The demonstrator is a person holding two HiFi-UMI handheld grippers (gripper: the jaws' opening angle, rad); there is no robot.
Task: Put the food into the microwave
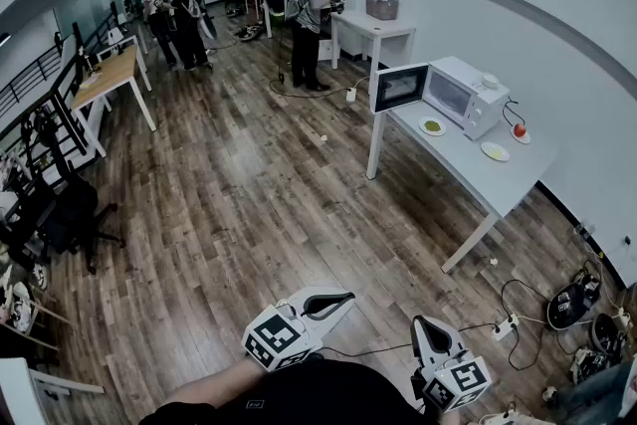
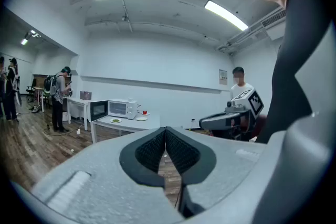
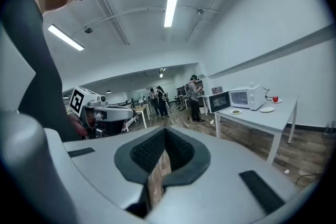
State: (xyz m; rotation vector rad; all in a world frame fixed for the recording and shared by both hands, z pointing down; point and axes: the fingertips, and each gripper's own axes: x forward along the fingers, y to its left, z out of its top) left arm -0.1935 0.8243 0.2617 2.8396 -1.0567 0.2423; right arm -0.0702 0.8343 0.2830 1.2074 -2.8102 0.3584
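Both grippers sit at the bottom of the head view, well apart from the table [image 1: 468, 169]. A wide stretch of bare wood floor [image 1: 259, 214] lies between them and it. The left gripper [image 1: 343, 299] has its jaws closed, pads meeting at the tip with nothing between them (confirmed in the left gripper view [image 2: 166, 131]). The right gripper [image 1: 423, 323] is likewise closed and empty, its pads together in its own view [image 3: 165, 131]. The table stands along the right wall. Its long near edge faces the open floor, and its legs are at the corners. One microwave [image 1: 460, 93] sits at the table's far end, close to the wall. Its door [image 1: 399, 87] is swung open and stands out at the table's far left corner. There are three plates on the tabletop, all outside the microwave. One with green food [image 1: 432, 126] is just in front of the open cavity. One with pale food [image 1: 495, 151] is nearer the table's middle. One with a red item [image 1: 519, 131] is beside the wall. Cables and a power strip [image 1: 506, 325] clutter the floor along the right wall, below the table's near end. A second white table [image 1: 373, 27] stands beyond the microwave. A wooden table [image 1: 109, 75] and a chair [image 1: 65, 214] bound the left side. Three persons appear in the head view, all at the far end: one [image 1: 309, 15] by the second table, and two [image 1: 174, 10] to the left.
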